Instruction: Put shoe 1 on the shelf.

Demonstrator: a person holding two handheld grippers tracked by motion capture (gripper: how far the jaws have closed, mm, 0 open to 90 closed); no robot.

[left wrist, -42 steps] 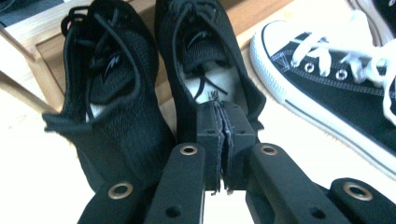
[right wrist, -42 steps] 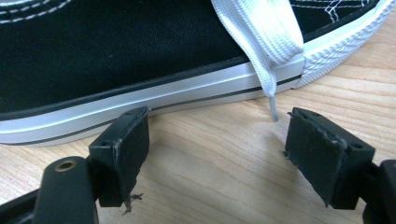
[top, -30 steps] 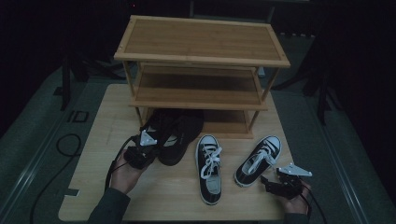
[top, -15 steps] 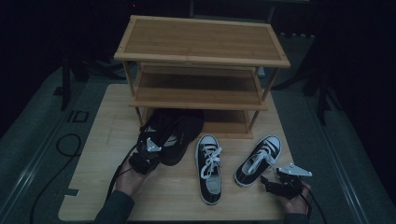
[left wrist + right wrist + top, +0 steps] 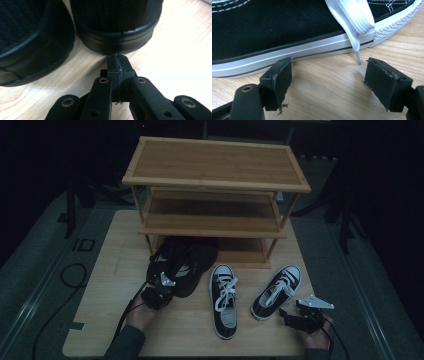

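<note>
The worktop (image 5: 100,270) is a pale wooden board. It carries a three-tier wooden rack (image 5: 215,190) at the rear, with all tiers bare.

Two pairs of shoes lie in front of the rack. The black pair (image 5: 182,262) lies at the left, toes partly under the lowest tier, heels toward the person. The laced pair lies to the right: one sneaker (image 5: 224,300) points straight at the rack, and the other sneaker (image 5: 276,290) is angled, toe up and to the right. The two sneakers are apart.

The left tongs (image 5: 157,292) are at the heels of the black pair. In the left gripper view the left tongs (image 5: 117,66) are clenched on nothing, tips touching or just short of the heel rim (image 5: 117,41) of the nearer black shoe.

The right tongs (image 5: 300,317) hover low, just beside the angled sneaker. In the right gripper view the right tongs (image 5: 328,81) are released and spread wide, and the white sole band (image 5: 294,52) runs across ahead of the jaws. A lace end (image 5: 357,58) hangs down to the board between them.

Risks, as judged:
- Clenched tongs cannot take the heel. Pushing forward would slide the black shoe under the rack.
- The right tongs may close on the lace alone. The lace would pull loose and the sneaker would stay down.
- A grip on the sole band alone is shallow. The sneaker may tilt and drop.
</note>
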